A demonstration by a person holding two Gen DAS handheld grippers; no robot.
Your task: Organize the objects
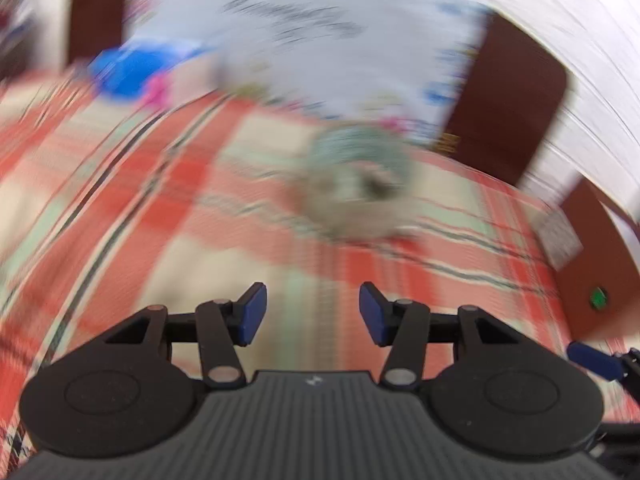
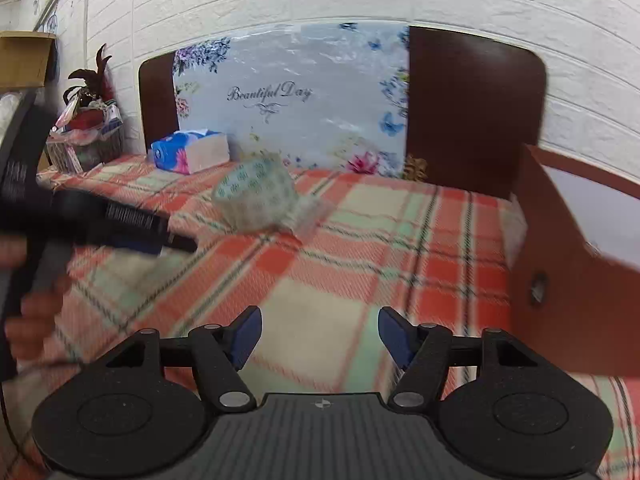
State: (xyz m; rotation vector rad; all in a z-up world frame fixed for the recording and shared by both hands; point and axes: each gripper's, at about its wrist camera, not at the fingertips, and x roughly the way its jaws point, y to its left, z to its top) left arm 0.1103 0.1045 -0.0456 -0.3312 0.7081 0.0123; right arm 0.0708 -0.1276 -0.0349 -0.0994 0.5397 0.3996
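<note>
One pale translucent bundle (image 2: 256, 200) with green print, on plaid blanket (image 2: 360, 240)

Home bedroom: plaid-covered bed (image 2: 360, 248), brown headboard (image 2: 472, 112)

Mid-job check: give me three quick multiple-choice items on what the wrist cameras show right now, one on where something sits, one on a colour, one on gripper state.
1. Where does the tissue pack lie?
A. On the plaid bed cover, near the headboard
B. Inside the cardboard box
C. Between the right gripper's fingers

2. What colour are the pads on the gripper fingers?
A. Red
B. Blue
C. White

3. What state is the left gripper in?
A. Shut on the tape roll
B. Shut on nothing
C. Open, holding nothing

Answers:
1 A, it rests on the bed cover just in front of the headboard.
2 B, both grippers show blue pads.
3 C, its fingers stand apart with only the cover between them, and the tape roll lies farther ahead.
</note>
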